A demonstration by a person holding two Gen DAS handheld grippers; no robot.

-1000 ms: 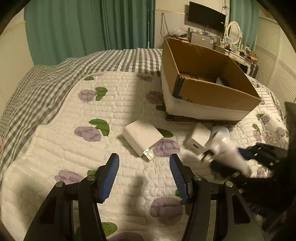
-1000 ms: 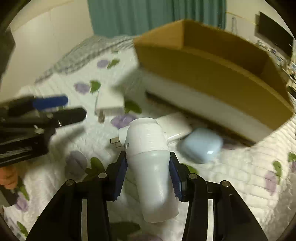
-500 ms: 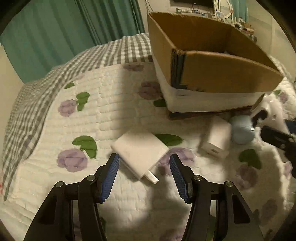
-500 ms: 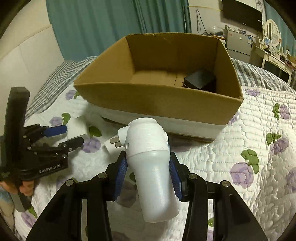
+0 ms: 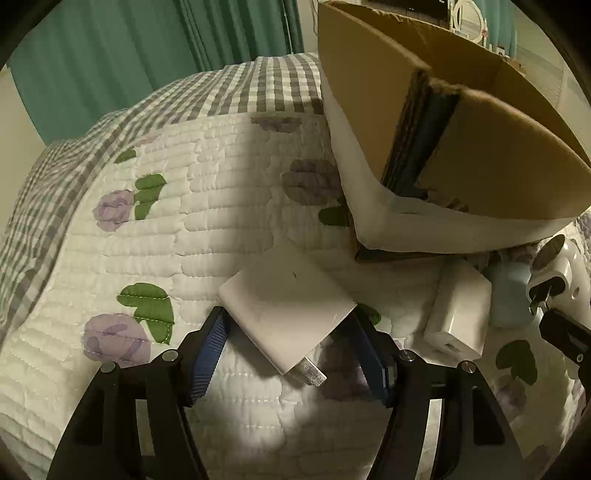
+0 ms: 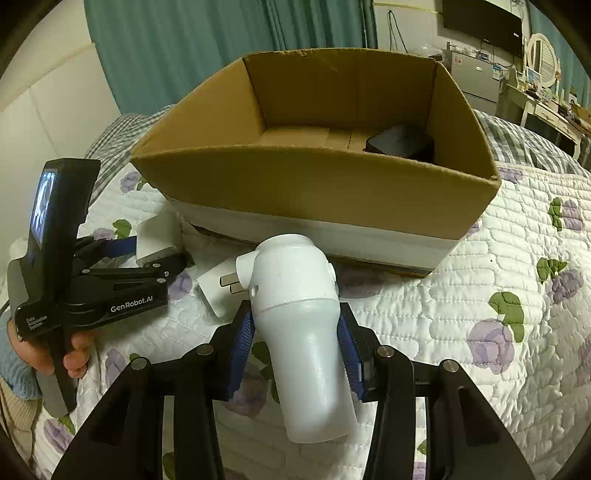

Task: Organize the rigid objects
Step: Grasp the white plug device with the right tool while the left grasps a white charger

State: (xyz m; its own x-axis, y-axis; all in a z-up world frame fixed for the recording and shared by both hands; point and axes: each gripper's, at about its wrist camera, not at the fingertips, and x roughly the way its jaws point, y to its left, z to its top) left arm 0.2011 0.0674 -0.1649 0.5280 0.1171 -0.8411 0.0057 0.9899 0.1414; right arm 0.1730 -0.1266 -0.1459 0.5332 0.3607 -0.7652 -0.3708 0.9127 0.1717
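Note:
My right gripper (image 6: pixel 295 332) is shut on a white plug-in device (image 6: pixel 299 317) with prongs and holds it above the quilt, in front of the cardboard box (image 6: pixel 314 184). The box holds a black object (image 6: pixel 400 142). My left gripper (image 5: pixel 291 332) is open, its jaws on either side of a flat white charger (image 5: pixel 286 302) lying on the quilt; it also shows in the right wrist view (image 6: pixel 147 258). The box (image 5: pixel 480 147) stands just beyond. A smaller white charger (image 5: pixel 460 310) and a pale blue case (image 5: pixel 511 291) lie to the right.
The bed has a white floral quilt (image 6: pixel 498 295) and a grey checked cover (image 5: pixel 229 92). Green curtains (image 5: pixel 129 44) hang behind. A dresser with a mirror (image 6: pixel 543 55) and a wall TV (image 6: pixel 480 18) stand at the far right.
My left gripper has moved forward and down until its jaws flank the flat charger. My right gripper has lifted the white device and turned toward the box front.

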